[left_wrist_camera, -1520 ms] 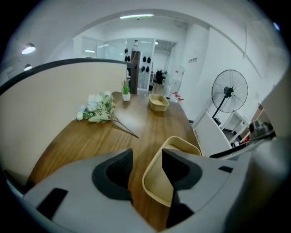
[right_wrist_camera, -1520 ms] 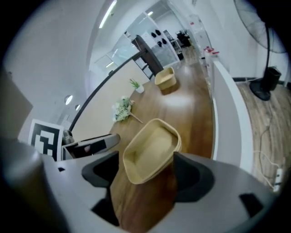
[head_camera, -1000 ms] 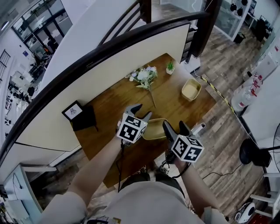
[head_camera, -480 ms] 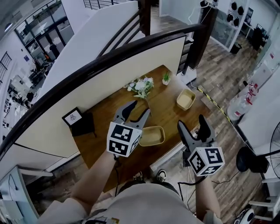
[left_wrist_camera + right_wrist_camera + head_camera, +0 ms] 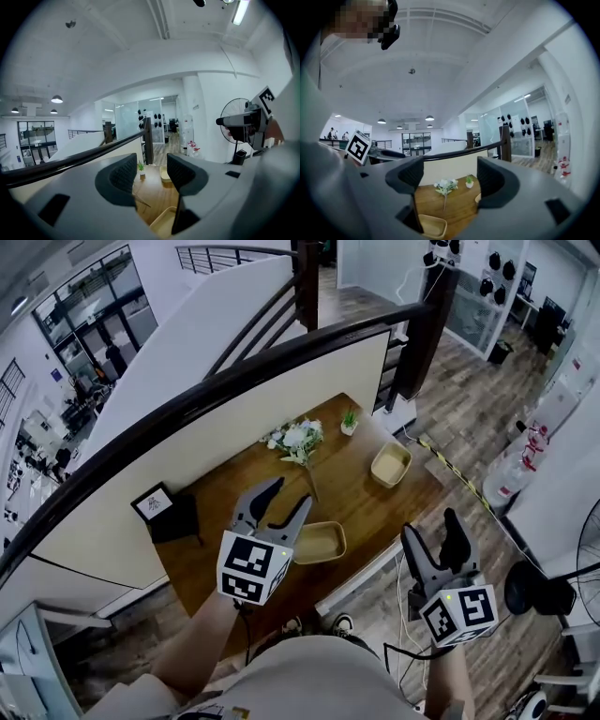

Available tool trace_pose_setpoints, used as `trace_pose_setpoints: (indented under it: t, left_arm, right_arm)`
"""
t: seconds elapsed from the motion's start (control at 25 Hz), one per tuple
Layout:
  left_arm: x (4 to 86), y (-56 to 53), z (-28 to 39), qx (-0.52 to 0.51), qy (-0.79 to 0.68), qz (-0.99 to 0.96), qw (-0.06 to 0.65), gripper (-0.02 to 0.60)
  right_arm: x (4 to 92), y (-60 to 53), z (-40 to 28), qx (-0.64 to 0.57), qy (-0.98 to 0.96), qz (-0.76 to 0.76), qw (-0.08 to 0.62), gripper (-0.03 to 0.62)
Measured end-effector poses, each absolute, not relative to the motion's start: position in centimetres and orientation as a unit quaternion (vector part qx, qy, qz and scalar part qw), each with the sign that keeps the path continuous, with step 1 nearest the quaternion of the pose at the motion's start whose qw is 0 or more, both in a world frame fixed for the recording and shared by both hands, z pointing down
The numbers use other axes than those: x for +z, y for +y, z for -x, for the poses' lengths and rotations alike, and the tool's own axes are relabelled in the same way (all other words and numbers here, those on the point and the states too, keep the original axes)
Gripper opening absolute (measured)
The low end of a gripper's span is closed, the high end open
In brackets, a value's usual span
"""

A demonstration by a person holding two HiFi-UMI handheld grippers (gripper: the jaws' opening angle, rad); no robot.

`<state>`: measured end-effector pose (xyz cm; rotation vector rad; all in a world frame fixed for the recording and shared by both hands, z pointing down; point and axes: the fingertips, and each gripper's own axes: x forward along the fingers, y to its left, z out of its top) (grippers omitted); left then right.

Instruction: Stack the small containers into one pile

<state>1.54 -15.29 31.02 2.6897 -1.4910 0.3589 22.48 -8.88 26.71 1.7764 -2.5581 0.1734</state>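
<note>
**Wooden bench (image 5: 361, 507): containers apart, both grippers raised and empty**

**1. Change.** One second ago both grippers sat low over the near edge of the bench, flanking the near container (image 5: 319, 542). Both have since risen well clear of it. The left gripper (image 5: 289, 491) now hangs high above the near-left part of the bench. The right gripper (image 5: 432, 524) has gone up and out to the right, past the bench edge and over the floor (image 5: 469, 427).

**2. Gripper state.** Left gripper: jaws apart, no wider or narrower than before, with nothing between the pads. Only the bench far below shows through the gap. Right gripper: jaws wide apart. They have just been closing a little, with nothing between them.

**3. Task items.** The near container, a shallow tan tray, lies upright close to the near edge of the bench, apparently where it lay a second ago. The far container (image 5: 390, 465), of the same type, lies toward the far right corner, well apart from the first. Neither sits inside the other. The artificial flowers (image 5: 293, 438), small potted plant (image 5: 349, 420) and black framed sign (image 5: 161, 505) stand farther back and to the left.

**4. Meaning for the task.** No pile exists yet. The lift carried nothing, so the task has probably not advanced. One gripper will likely have to come back down, close on the rim of one container, carry it across and nest it in the other.
</note>
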Motion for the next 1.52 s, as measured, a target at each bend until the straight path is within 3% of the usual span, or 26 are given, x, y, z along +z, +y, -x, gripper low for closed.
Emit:
trace_pose_setpoints:
  t: [0.32,0.48,0.72,0.96,1.52]
  left_arm:
    - [30.6,-16.7,-3.9,0.122,-0.466,-0.876,0.026,0.202]
    - [30.0,-19.2,-6.2,0.113,-0.458,-0.882,0.022,0.202]
    - [31.9,-24.6,-10.8,0.111,-0.439,-0.889,0.071,0.202]
    - [37.4,-30.6,-15.3,0.153,-0.423,-0.887,0.102,0.202]
    - [55.6,-39.0,-21.9,0.224,-0.4,-0.864,0.211,0.196]
  right_arm:
    - [28.2,-11.1,-25.8,0.067,-0.797,-0.601,0.018,0.323]
    - [28.1,-13.5,-28.5,0.068,-0.776,-0.627,0.004,0.268]
    - [30.8,-19.3,-31.8,0.105,-0.77,-0.629,0.025,0.268]
    - [37.6,-26.5,-34.9,0.204,-0.746,-0.634,0.025,0.255]
    - [56.6,-36.2,-37.8,0.31,-0.716,-0.615,0.118,0.233]
